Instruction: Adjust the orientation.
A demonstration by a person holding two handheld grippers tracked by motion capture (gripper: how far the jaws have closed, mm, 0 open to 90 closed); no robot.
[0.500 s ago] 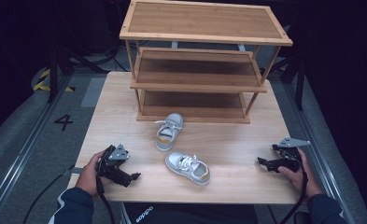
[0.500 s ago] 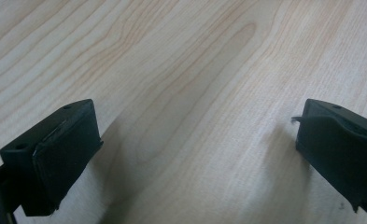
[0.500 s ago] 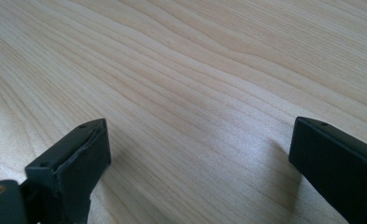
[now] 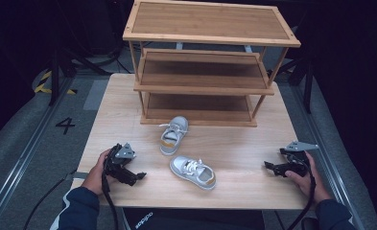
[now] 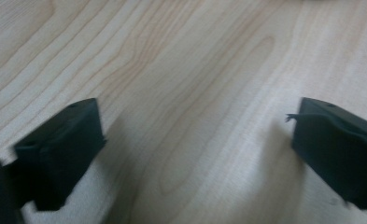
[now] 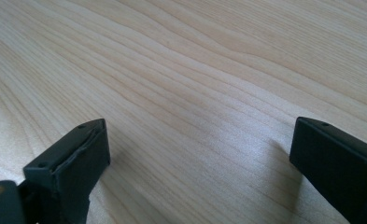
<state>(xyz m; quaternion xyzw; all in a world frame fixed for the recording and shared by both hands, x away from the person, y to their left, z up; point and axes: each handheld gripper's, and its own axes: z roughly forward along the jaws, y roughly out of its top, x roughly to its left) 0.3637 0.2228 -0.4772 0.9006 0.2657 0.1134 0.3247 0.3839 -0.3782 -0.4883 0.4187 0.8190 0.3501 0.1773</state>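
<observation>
Nothing moved since earlier: both claws, left claw [image 4: 139, 176] & right claw [image 4: 268, 167], rest open, empty; take nearer shoe [image 4: 194, 171] between them first.

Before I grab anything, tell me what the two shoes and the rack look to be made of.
Near shoe: silvery, slightly shiny upper, likely synthetic leather; white laces, tan heel patch.
Far shoe: same look, a matching pair.
Rack: warm brown striped boards with pale slim posts, probably bamboo or wood, smooth satin finish.
</observation>
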